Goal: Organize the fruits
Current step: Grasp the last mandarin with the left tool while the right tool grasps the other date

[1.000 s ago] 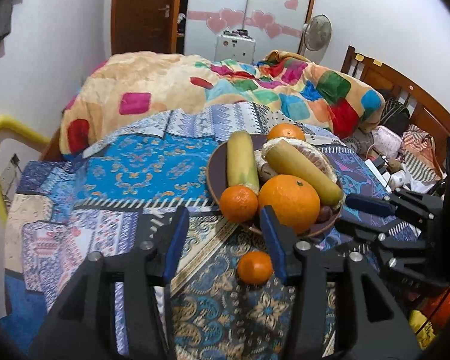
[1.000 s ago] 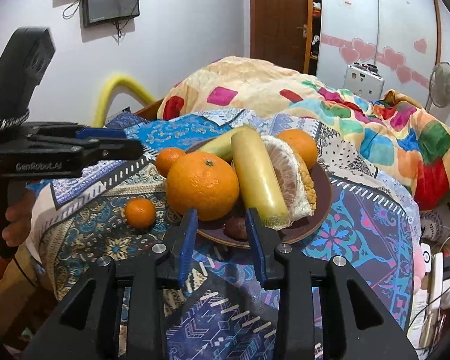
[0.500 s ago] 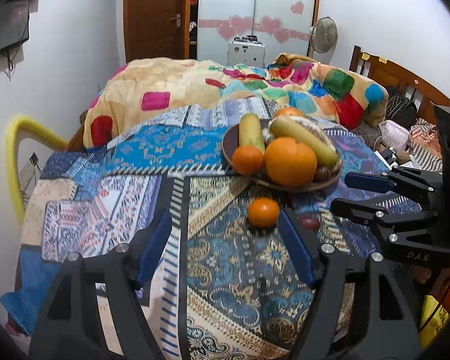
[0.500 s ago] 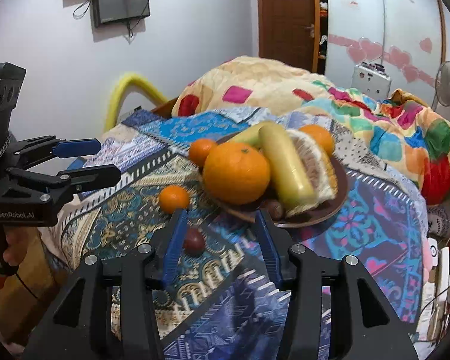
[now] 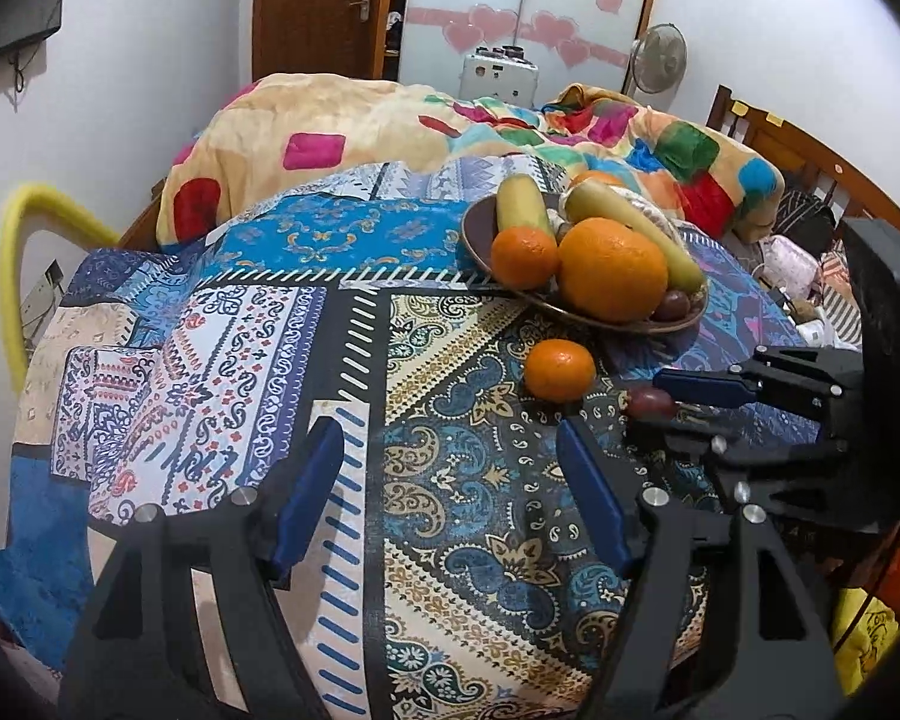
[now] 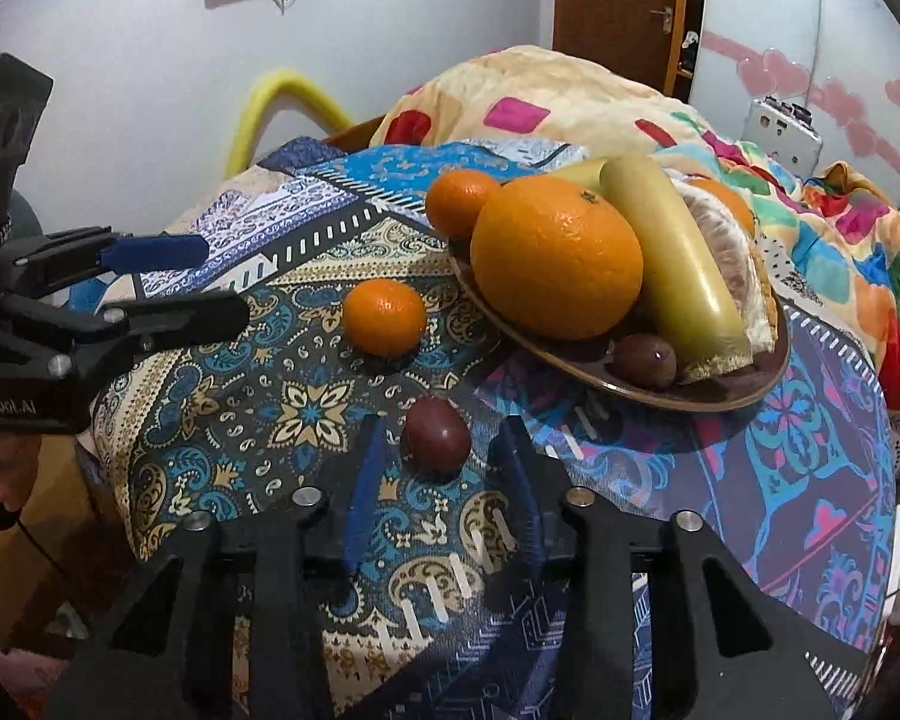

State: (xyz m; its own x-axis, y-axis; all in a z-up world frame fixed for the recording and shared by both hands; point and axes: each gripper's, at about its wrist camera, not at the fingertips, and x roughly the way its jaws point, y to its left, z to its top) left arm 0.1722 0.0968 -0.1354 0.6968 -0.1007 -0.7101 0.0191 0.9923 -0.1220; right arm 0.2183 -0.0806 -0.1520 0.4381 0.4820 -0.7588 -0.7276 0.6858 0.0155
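Your right gripper point(image 6: 438, 474) was low over the patterned tablecloth point(image 6: 306, 414), with its jaws spread apart. A small dark red fruit point(image 6: 437, 433), maybe a passion fruit, lay on the cloth between the two blue finger pads point(image 6: 363, 495). The pads stood on each side of it, and I could not see that they touched it, so the gripper had nothing in its grasp. In the left wrist view the same fruit point(image 5: 650, 402) appeared just at the tip of the right gripper point(image 5: 678, 414).

Your left gripper point(image 5: 450, 474) was also wide open and empty, above the cloth point(image 5: 258, 348) and well apart from the fruits.

A small mandarin point(image 6: 384, 317) lay alone on the cloth, near the dark fruit and just beside the brown plate point(image 6: 720, 396). The plate carried a big orange point(image 6: 557, 257), a second mandarin point(image 6: 459, 203) behind it, two long yellow-green fruits point(image 6: 672, 252), a peeled pomelo piece point(image 6: 729, 252), one more orange point(image 6: 729, 204) at the back, and another dark fruit point(image 6: 645, 360) at the front rim. The big orange rested against one of the long fruits.
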